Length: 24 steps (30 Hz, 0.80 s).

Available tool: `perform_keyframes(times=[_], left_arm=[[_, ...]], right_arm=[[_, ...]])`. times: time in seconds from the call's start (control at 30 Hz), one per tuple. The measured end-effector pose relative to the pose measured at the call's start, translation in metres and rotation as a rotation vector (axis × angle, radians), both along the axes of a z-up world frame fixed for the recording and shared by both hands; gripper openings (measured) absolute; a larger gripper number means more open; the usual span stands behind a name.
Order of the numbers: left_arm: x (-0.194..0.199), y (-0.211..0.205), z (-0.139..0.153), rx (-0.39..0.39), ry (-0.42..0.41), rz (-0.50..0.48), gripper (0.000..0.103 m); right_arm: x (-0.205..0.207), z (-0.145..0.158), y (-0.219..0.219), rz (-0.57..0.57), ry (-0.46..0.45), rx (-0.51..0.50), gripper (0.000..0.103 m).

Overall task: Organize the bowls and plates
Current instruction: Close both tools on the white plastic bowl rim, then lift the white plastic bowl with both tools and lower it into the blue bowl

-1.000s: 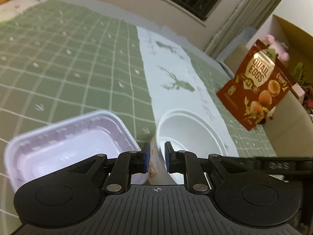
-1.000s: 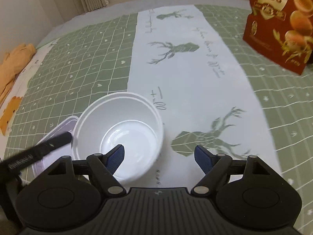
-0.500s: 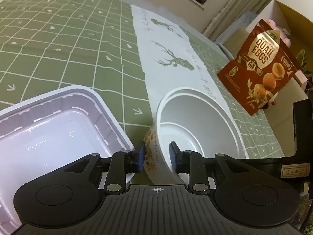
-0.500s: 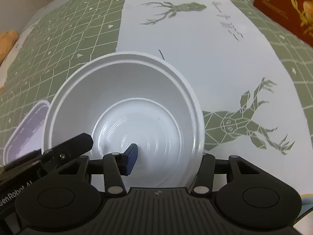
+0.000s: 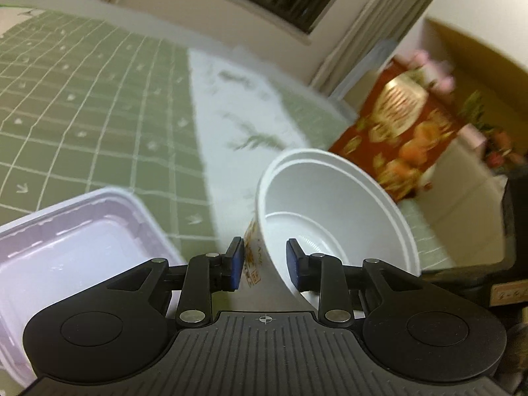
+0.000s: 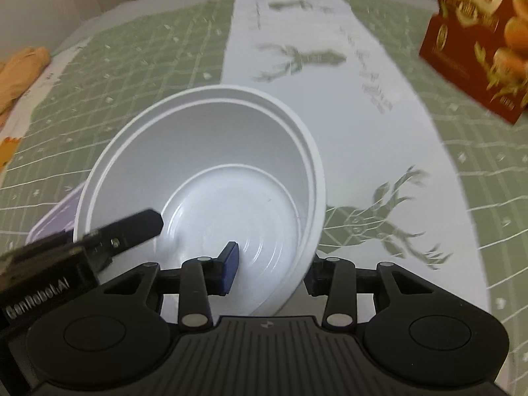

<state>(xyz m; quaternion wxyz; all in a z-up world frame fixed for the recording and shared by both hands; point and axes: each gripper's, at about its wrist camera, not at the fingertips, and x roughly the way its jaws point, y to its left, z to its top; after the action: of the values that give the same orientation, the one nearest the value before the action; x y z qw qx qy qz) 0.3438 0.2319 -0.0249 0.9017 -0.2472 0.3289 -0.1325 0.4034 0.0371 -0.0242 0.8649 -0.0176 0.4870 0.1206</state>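
Observation:
A white round bowl (image 5: 333, 208) is tilted, its rim between the fingers of both grippers. My left gripper (image 5: 265, 265) straddles the bowl's near-left wall, one pad inside and one outside, with a gap showing at the pads. My right gripper (image 6: 270, 272) straddles the bowl's (image 6: 211, 171) near-right wall, left pad inside and right finger outside; I cannot tell whether it grips the wall. The left gripper's finger (image 6: 132, 227) reaches over the bowl's left rim. A pale lilac rectangular container (image 5: 72, 247) sits left of the bowl and also shows in the right wrist view (image 6: 56, 217).
A green checked cloth (image 5: 82, 115) with a white deer-print runner (image 6: 346, 99) covers the surface. A red quail-eggs bag (image 5: 402, 132) stands at the far right, also in the right wrist view (image 6: 478, 43). An orange cloth (image 6: 19, 69) lies at the far left. A cardboard box (image 5: 478, 52) stands behind the bag.
The left gripper's jaws have widened around the bowl's wall. The right gripper has moved onto the bowl's rim and narrowed. The bowl now sits tilted and both views are motion-blurred.

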Motion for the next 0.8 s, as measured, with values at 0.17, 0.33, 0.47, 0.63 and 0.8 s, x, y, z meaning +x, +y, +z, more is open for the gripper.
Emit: perform_keyframes(times=[0.17, 0.33, 0.47, 0.63, 0.8], left_arm=[[-0.035, -0.011, 0.031, -0.092, -0.114, -0.076, 0.031], [-0.059, -0.038, 0.044, -0.1, -0.162, -0.179, 0.032], [-0.066, -0.058, 0.038, -0.128, -0.133, -0.244, 0.032], [-0.066, -0.082, 0.026, -0.129, -0.078, -0.334, 0.032], [-0.063, -0.103, 0.011, -0.109, -0.031, -0.373, 0.032]], right_arm=[[-0.039, 0.038, -0.024, 0.013, -0.041, 0.007, 0.04], [-0.078, 0.058, -0.057, -0.01, -0.065, -0.022, 0.04], [-0.099, 0.057, -0.08, -0.049, -0.049, -0.043, 0.04], [-0.112, 0.047, -0.104, -0.103, -0.021, -0.074, 0.04], [-0.116, 0.039, -0.114, -0.136, -0.02, -0.138, 0.04]])
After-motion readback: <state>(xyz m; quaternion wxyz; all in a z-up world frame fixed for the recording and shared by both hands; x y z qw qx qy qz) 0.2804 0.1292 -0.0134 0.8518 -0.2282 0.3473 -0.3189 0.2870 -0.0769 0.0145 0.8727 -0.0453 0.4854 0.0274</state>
